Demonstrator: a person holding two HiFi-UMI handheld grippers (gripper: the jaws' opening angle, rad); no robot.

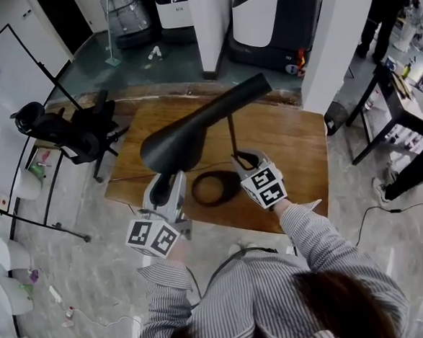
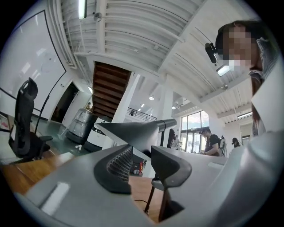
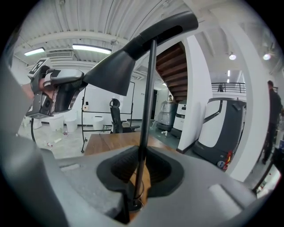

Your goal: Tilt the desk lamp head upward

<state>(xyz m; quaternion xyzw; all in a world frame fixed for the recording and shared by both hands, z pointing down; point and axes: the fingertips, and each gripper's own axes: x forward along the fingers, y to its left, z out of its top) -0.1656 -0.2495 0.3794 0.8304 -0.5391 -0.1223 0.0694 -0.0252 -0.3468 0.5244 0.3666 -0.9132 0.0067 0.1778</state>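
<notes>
A black desk lamp stands on the wooden table (image 1: 297, 158). Its cone head (image 1: 187, 134) is tilted, with the narrow end high at the back and the wide mouth low near me. A thin stem (image 1: 232, 138) rises from the ring base (image 1: 215, 187). My left gripper (image 1: 162, 190) reaches up under the wide mouth, and the head's lower edge (image 2: 133, 133) sits between its pads (image 2: 117, 166), so it is shut on the head. My right gripper (image 1: 250, 158) is shut on the stem (image 3: 148, 97) low down, just above the base.
A black office chair (image 1: 71, 131) stands off the table's left end. Large white-and-black machines (image 1: 273, 16) and a white pillar (image 1: 343, 33) stand behind the table. A black side table (image 1: 395, 116) is at the right. A cable (image 1: 409, 205) trails on the floor.
</notes>
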